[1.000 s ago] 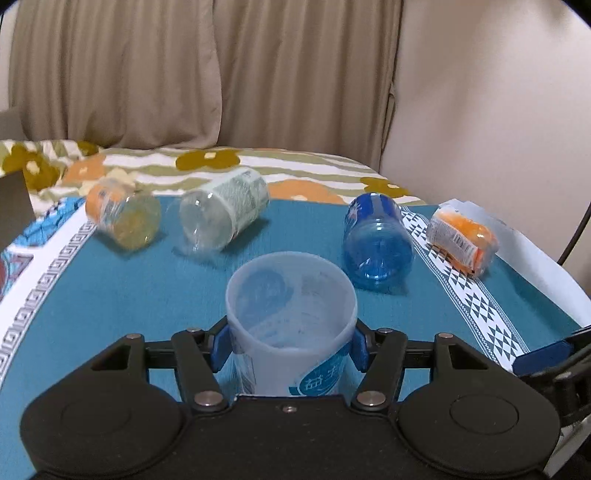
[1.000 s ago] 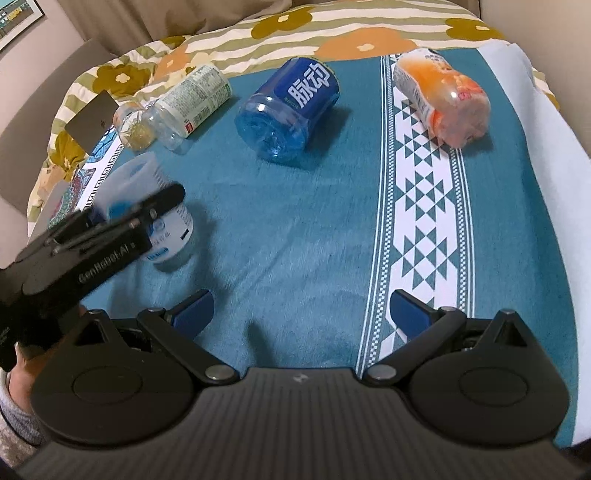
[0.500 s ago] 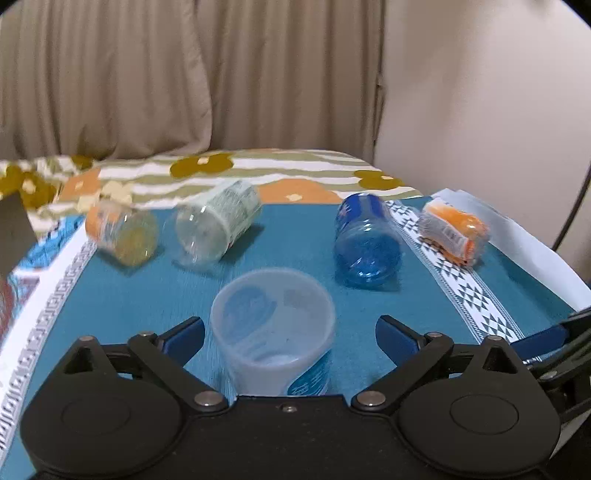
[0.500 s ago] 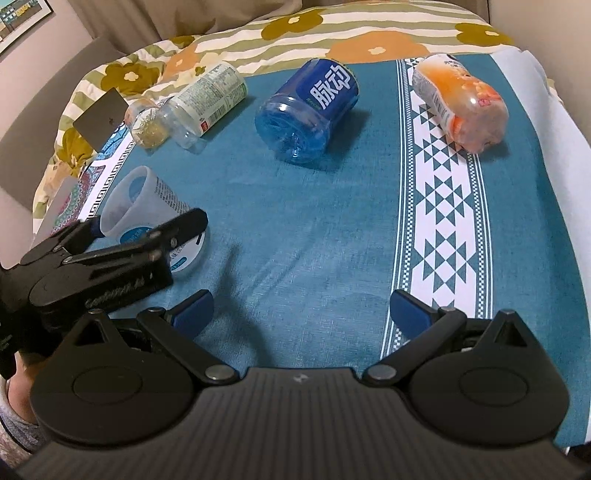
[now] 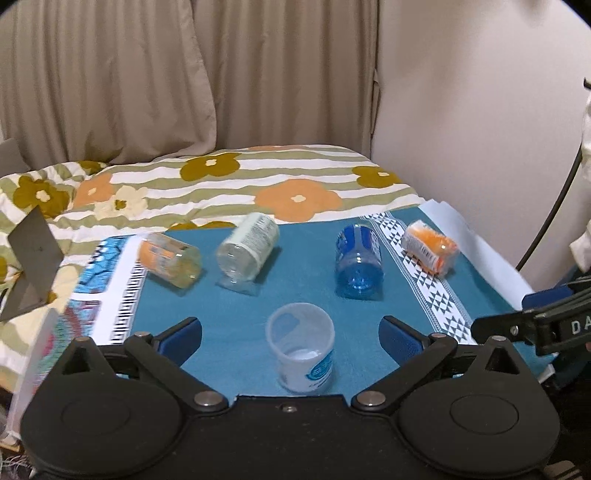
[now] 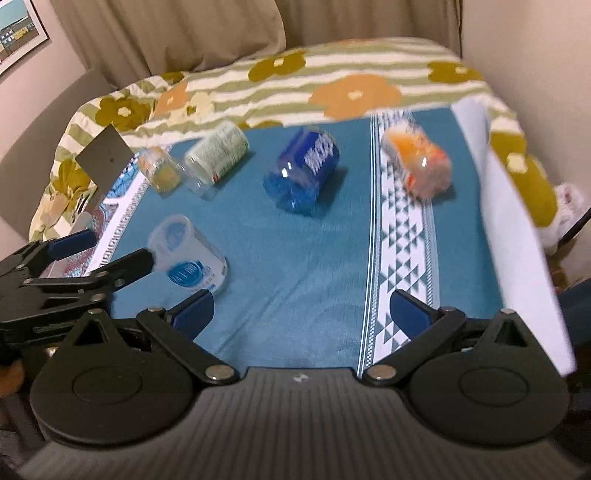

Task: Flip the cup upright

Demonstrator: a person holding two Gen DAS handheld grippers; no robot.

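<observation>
Cup, translucent white plastic with a blue label, stands upright and empty on teal cloth between the wide-open, empty left gripper fingers. Right gripper likewise gapes empty. At 12 o'clock beyond, four clear bottles lie sideways.

A home: floral bedspread, beige curtains, framed picture.
</observation>
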